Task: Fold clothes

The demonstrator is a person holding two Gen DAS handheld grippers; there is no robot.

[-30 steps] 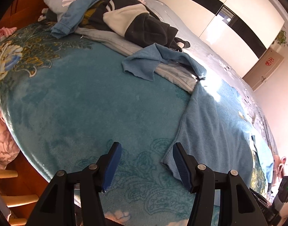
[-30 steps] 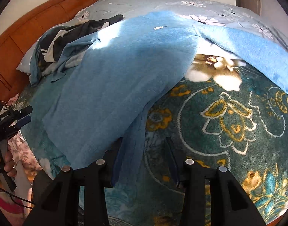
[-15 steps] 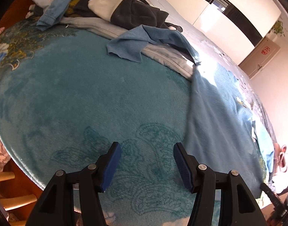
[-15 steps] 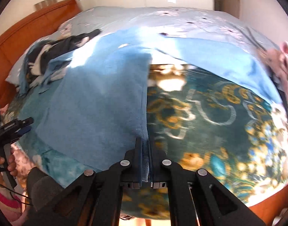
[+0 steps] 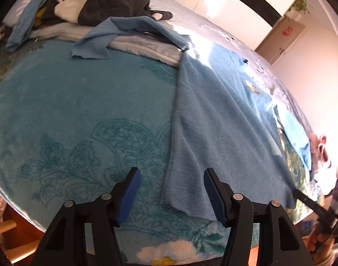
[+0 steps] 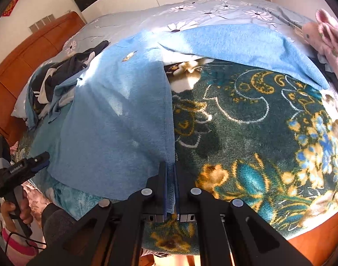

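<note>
The left gripper point(image 5: 171, 196), jaws spread, straddles the near left corner of the light-blue fleece garment point(image 5: 213, 133) spread on the bed, while the right gripper point(image 6: 170, 190) pinches its other corner, which a hard tug could pull free.

The corner of the light blue garment point(image 6: 115, 130) pinched in the right hand-held gripper point(image 6: 170, 184) disappears between the closed pads, so how much fabric sits inside cannot be told. In the left wrist view the garment's far sleeve is washed out by sun glare. The pile of dark clothes point(image 5: 98, 6) is cut off by the top edge there, and its separate pieces cannot be sorted. The pink plush toy point(image 6: 328, 37) runs off the right edge. The person's hand point(image 6: 16, 210) on the left hand-held gripper point(image 6: 39, 163) is partly cropped.
</note>
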